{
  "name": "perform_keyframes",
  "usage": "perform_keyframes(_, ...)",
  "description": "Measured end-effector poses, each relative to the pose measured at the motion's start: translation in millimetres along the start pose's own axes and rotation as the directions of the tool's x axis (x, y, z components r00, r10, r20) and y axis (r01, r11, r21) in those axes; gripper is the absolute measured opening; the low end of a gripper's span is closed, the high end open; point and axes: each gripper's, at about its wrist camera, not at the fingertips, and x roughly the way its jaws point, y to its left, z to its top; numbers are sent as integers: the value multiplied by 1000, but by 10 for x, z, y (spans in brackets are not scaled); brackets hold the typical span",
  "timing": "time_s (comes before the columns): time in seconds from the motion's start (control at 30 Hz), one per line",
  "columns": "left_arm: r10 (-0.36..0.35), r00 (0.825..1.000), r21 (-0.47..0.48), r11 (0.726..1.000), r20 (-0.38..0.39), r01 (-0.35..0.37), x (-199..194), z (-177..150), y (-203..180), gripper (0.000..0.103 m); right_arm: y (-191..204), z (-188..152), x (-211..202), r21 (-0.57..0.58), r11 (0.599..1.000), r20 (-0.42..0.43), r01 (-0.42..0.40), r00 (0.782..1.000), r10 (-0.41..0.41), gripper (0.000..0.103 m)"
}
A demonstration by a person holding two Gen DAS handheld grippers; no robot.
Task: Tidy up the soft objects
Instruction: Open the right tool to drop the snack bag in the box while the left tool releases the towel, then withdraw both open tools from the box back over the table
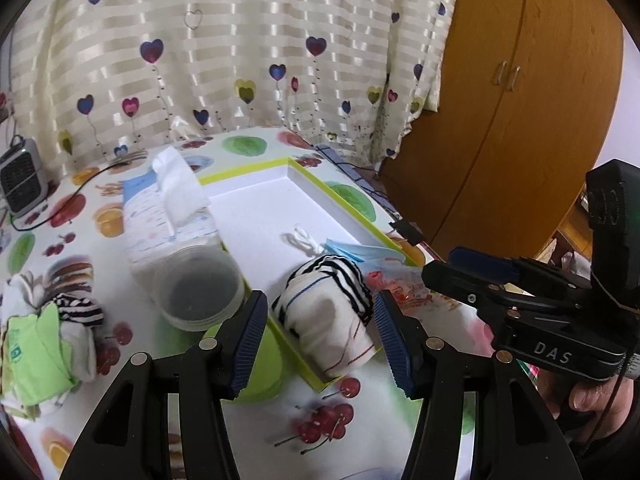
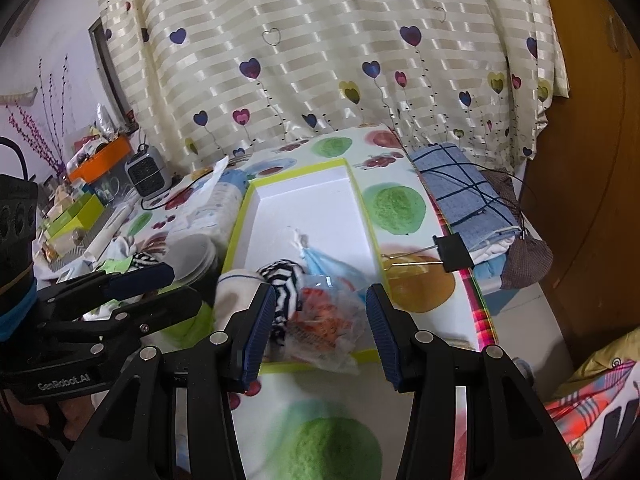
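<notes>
Fruit-print tablecloth (image 1: 248, 432), "DAS" on right gripper (image 1: 464, 276), "GenRobot.AI" on left gripper (image 2: 168, 288)

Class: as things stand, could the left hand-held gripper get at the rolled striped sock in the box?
Probably yes: the left hand-held gripper is open, and the rolled striped sock lies right ahead between its fingers, nothing covering it.

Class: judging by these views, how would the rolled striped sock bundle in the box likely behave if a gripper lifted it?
The sock bundle looks soft, so it would probably squash between pads. Rolled cloth seems light. Lying rounded against the box's wall, it might roll or loosen.
</notes>
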Motion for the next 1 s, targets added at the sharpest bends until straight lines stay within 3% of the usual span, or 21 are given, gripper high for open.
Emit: perform_keyframes(1.0,100,989,-148,985,105,-84,-724,-317,609,55,899,8,-229,-146,988,8,-41,999,42,49)
